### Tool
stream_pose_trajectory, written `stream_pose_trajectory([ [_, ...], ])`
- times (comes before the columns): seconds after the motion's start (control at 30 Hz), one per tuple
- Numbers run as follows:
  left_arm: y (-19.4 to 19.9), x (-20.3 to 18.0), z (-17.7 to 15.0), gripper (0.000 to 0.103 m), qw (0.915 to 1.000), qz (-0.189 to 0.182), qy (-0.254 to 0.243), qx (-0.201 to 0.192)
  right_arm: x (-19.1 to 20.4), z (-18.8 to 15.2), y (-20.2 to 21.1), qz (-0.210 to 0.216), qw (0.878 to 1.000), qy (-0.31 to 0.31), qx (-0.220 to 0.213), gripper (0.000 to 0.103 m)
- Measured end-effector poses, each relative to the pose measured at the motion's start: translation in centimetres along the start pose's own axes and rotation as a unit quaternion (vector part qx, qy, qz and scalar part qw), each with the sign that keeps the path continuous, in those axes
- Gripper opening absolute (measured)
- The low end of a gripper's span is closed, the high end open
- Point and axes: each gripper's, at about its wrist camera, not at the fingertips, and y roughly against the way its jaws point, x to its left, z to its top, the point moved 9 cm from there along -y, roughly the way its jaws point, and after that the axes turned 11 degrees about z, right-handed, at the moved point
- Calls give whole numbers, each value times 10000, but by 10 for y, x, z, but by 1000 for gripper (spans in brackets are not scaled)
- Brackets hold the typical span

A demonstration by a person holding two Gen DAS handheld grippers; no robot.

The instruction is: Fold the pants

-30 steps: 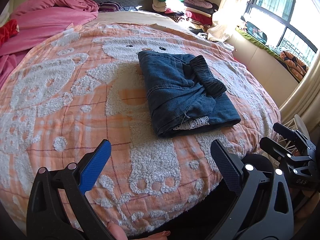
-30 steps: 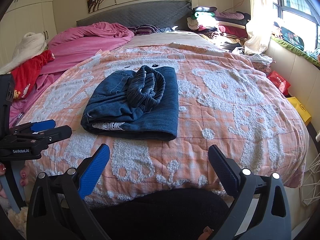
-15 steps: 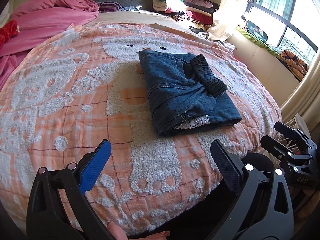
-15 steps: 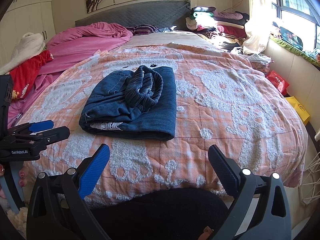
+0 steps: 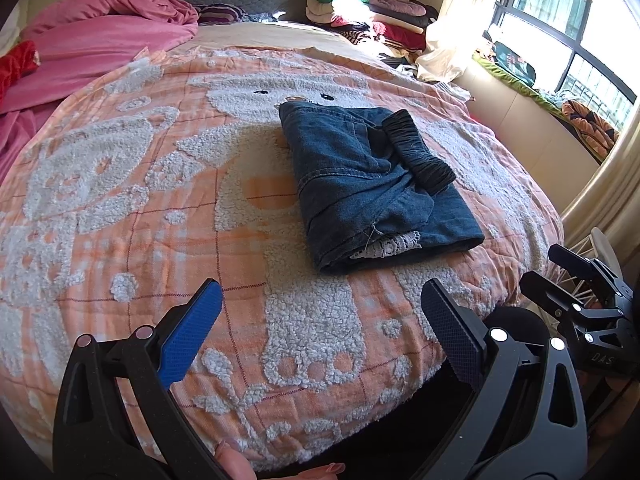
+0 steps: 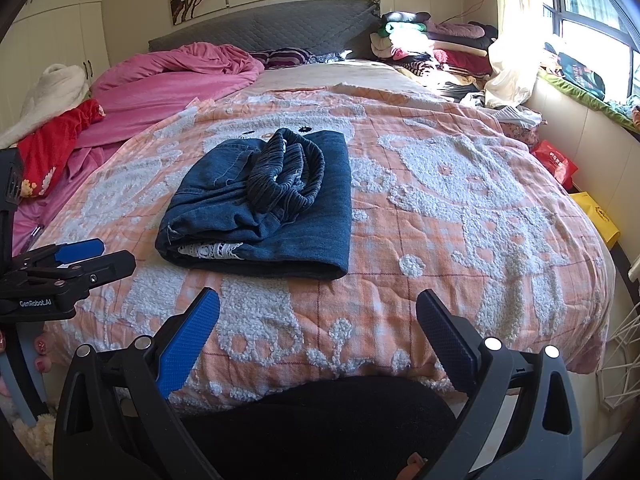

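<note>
Dark blue denim pants (image 5: 360, 184) (image 6: 264, 208) lie folded into a compact bundle on the orange and white blanket (image 5: 140, 200) (image 6: 460, 216), dark ribbed waistband on top and white lace showing at the near edge. My left gripper (image 5: 320, 320) hangs open over the bed's near edge, well short of the pants, nothing between its fingers. My right gripper (image 6: 318, 324) is open too, equally far back and holding nothing. Each gripper shows in the other's view: the right one (image 5: 560, 276) at the right edge, the left one (image 6: 92, 256) at the left edge.
A pink quilt (image 6: 172, 76) and a red garment (image 6: 52, 140) lie at the bed's far left. Stacked clothes (image 6: 432, 48) sit by the grey headboard (image 6: 260, 28). A window ledge (image 6: 580, 92) runs along the right; red and yellow bags (image 6: 560, 164) and a white wire rack (image 6: 624, 348) stand beside the bed.
Both views have drifted slightly; the pants sit a little further left in the right wrist view. Pants and both open grippers are otherwise unchanged.
</note>
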Motion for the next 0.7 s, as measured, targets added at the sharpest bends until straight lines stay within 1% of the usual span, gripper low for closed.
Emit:
stream_pose_trajectory([
  [0.2, 0, -1, 0, 94, 10000, -43, -10, -4, -3, -2, -2, -25, 10000, -25, 20, 98],
  [0.33, 0, 0, -1, 94, 10000, 6, -11, 10, -6, -3, -5, -48, 10000, -46, 49, 98],
  [0.4, -1, 3, -1, 94, 10000, 77, 22, 46, -6, -3, -6, -54, 10000, -54, 61, 98],
  [0.5, -7, 7, -1, 94, 9996, 259, -56, 111, -9, -1, -9, -43, 9999, -66, 109, 98],
  [0.6, -11, 18, 2, 94, 9997, 109, 156, 175, -18, 2, -11, -78, 9997, -149, 167, 98],
  [0.7, -13, 40, 11, 94, 9989, 240, 379, 113, -38, 11, -10, -162, 9993, -285, 183, 98],
])
